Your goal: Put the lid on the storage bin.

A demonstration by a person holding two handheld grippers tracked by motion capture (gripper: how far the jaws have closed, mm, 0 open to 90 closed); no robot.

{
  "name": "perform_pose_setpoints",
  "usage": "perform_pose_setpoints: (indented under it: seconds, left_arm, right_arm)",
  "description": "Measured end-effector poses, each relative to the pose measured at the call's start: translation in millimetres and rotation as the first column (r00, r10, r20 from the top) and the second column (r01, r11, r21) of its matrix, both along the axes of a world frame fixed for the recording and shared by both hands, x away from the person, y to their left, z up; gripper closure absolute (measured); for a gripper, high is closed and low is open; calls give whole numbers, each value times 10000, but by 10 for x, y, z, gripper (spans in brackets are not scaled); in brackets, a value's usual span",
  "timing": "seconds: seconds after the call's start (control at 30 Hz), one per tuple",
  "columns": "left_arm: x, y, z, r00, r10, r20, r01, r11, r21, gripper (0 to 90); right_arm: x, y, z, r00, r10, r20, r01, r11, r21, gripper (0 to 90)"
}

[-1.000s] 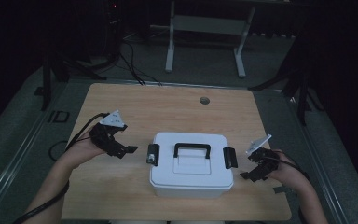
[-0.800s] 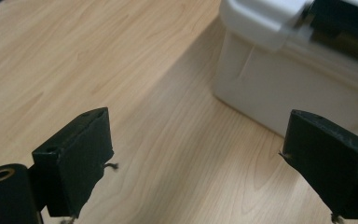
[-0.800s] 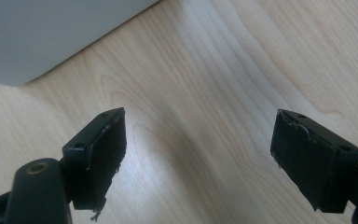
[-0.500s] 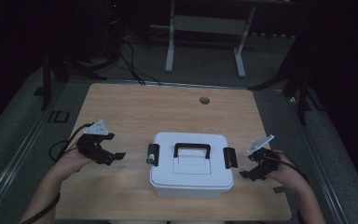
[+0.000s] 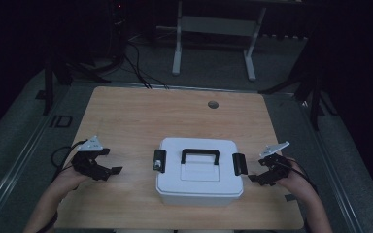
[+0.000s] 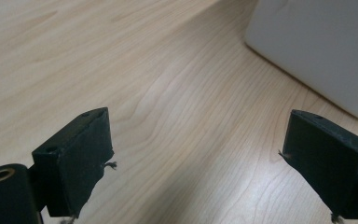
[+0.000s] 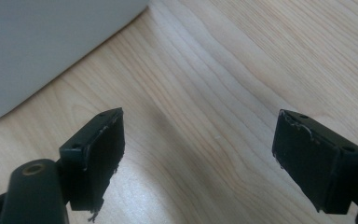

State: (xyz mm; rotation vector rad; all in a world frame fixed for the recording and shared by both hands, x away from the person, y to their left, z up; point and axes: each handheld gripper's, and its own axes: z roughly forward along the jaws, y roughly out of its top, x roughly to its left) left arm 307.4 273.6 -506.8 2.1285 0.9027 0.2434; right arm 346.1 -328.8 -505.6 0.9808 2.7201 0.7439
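The white box (image 5: 198, 170) sits lid-on at the near centre of the table (image 5: 126, 111), black handle (image 5: 200, 154) on top and a latch on each end. The left gripper (image 5: 108, 161) is well left of it, jaws spread and empty. The right gripper (image 5: 257, 175) is just beside the right latch (image 5: 238, 163), jaws likewise released. Risk: uneven pressure on one latch may slide or tip the box.
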Motion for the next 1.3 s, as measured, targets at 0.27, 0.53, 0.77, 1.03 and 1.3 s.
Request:
perform_pose_setpoints:
  seconds: [0.27,0.53,0.77,1.03,1.3]
  left_arm:
    - [-82,75,-195,9994,274,-216,-277,9995,-127,85]
    - [-142,162,-341,9939,1105,-57,-1106,9935,-276,62]
    - [-191,169,-357,9901,1384,246,-1373,9897,-412,40]
    - [-229,163,-356,9809,1833,650,-1783,9811,-748,40]
    - [-299,182,-365,9580,2566,1280,-2424,9631,-1167,40]
  right_arm:
    - [-15,-34,-81,9983,-553,201,545,9978,367,144]
    - [-32,-71,-215,9897,-1375,392,1349,9889,621,115]
    - [-65,-112,-343,9668,-2374,945,2231,9645,1415,104]
    - [-105,-144,-442,9288,-3290,1707,3000,9377,1751,104]
    - [-142,-145,-442,9048,-3589,2290,3186,9276,1949,104]
